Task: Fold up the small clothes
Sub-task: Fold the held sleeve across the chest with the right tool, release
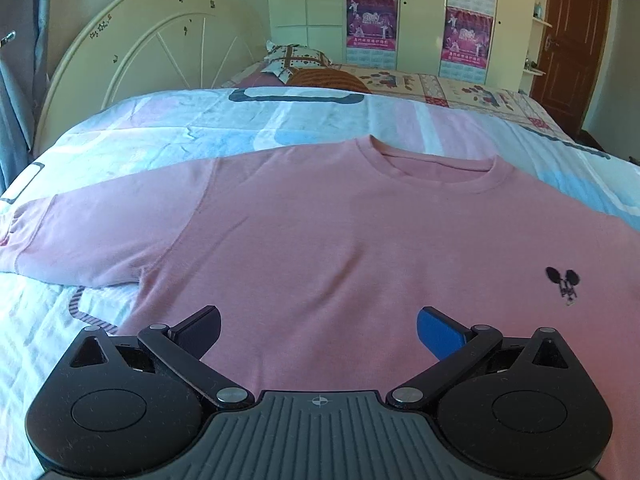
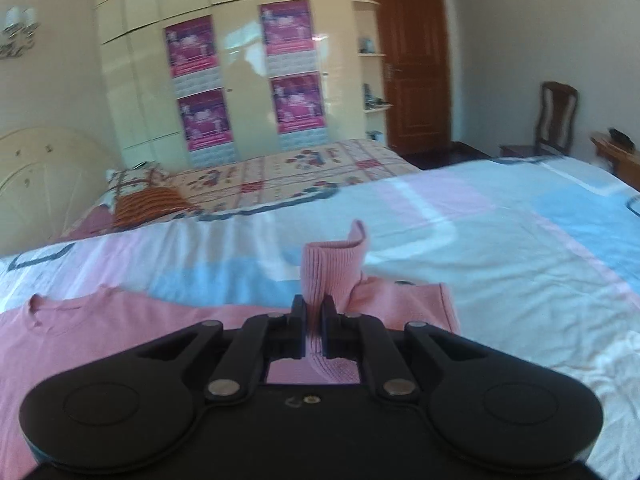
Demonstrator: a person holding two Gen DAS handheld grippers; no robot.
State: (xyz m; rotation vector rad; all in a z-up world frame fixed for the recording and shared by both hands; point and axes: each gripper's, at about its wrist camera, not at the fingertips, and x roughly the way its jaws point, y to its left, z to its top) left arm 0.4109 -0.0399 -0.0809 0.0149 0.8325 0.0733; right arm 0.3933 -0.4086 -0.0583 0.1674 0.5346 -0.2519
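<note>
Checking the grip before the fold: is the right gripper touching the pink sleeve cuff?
Touching. The right wrist view shows the right gripper with its jaws closed on the ribbed sleeve cuff, which sticks up between them.

Both wrist views low over bed (image 1: 132, 128) – facing wardrobe (image 2: 240, 60)

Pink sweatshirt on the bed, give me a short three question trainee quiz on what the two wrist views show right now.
1. True or false: the right claw is shut on the ribbed cuff of the pink sweatshirt.
2. How does the left claw stand? A open above the sweatshirt; B shut on the collar; C holding a pillow.
3. Fill in: the small dark logo sits on the sweatshirt's ____.

Key: 1 true; 2 A; 3 chest.
</note>
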